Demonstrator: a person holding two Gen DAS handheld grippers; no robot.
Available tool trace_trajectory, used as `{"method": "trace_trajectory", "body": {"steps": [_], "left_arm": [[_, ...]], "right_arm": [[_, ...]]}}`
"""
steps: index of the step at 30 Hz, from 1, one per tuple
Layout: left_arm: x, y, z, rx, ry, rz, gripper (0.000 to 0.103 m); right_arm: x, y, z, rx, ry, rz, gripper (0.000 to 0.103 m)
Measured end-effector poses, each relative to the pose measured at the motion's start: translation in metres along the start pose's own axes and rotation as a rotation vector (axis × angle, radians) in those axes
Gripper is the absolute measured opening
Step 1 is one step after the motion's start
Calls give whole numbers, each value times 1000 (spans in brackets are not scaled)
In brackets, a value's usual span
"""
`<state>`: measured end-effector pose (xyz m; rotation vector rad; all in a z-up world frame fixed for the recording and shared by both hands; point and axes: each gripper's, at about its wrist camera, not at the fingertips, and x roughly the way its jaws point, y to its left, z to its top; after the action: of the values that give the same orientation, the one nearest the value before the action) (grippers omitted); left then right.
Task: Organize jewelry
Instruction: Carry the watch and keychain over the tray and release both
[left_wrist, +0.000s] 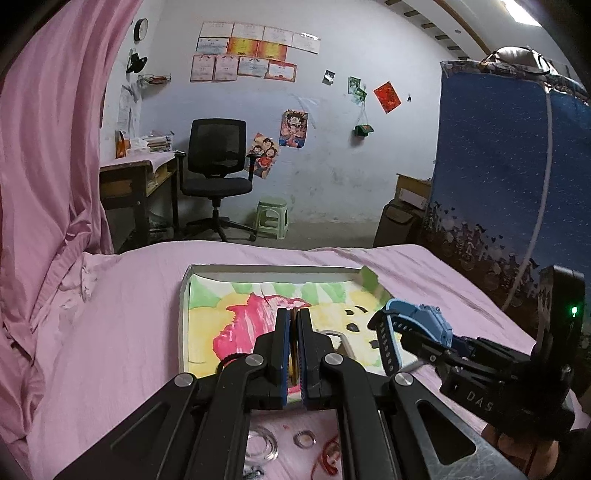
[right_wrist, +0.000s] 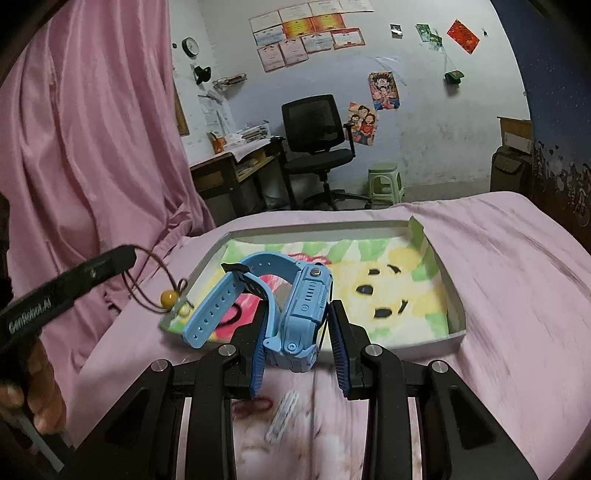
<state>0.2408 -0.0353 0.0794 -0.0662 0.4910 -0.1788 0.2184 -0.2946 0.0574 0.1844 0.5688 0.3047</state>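
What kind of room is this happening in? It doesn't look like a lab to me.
Most likely a lived-in bedroom that doubles as a study. The work is done on a bed with a pink sheet, and behind it stand a black office chair and a cluttered desk, with certificates and cartoon posters taped to the wall.

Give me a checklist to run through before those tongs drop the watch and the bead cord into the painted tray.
1. Left tongs shut on bead cord: ok.
2. Right tongs gripping blue watch firmly: cannot tell; a gap shows beside one finger.
3. Watch over tray: ok, near its front edge.
4. Bead cord over tray: cannot tell; it hangs by a corner.
5. Two tongs apart from each other: ok.
6. All jewelry gathered: not ok; a ring lies on the bedsheet.
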Motion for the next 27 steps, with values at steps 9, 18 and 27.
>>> {"method": "trace_trajectory", "body": {"steps": [9, 18, 27], "left_arm": [[46, 4, -12, 25, 45, 8, 5], [85, 7, -20, 21, 124, 25, 5], [118, 17, -29, -9, 284, 14, 5]], "right_arm": [[35, -12, 12, -17, 17, -55, 28], [67, -26, 20, -11, 43, -99, 28], [102, -43, 10, 25, 150, -139, 28]]}}
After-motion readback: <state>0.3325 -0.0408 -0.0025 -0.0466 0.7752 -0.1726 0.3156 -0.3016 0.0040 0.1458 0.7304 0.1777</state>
